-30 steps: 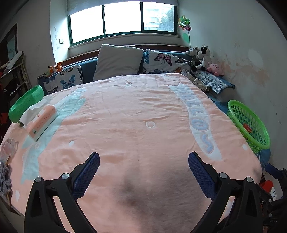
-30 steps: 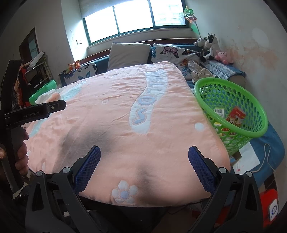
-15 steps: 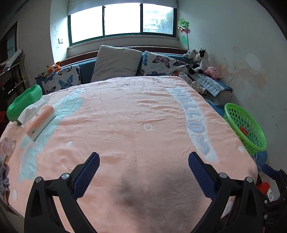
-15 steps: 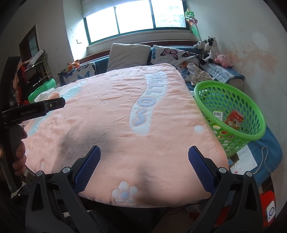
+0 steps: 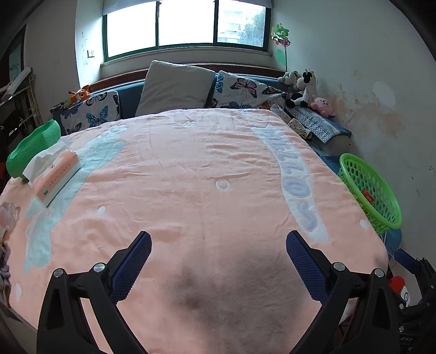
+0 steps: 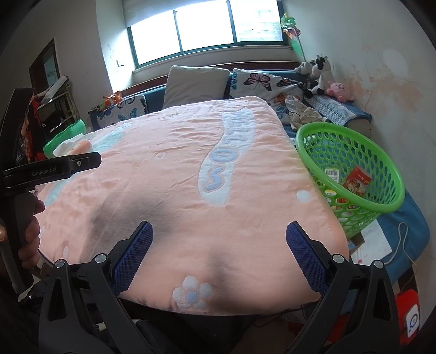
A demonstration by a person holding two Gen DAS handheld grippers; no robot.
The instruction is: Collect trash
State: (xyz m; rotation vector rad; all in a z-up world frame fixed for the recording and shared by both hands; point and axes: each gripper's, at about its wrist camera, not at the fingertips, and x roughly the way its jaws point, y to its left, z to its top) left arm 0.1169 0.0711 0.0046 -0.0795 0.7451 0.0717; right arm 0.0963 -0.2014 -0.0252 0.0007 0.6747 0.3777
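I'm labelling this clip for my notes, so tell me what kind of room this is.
Most likely a bedroom in a home: a bed under a pink blanket, pillows below the window, and stuffed toys along the wall.

**What else is in the room**

A pink blanket covers the bed. On its left side lies a tissue box, touching a green bowl. A grey pillow and butterfly cushions lean at the head, with plush toys near the wall
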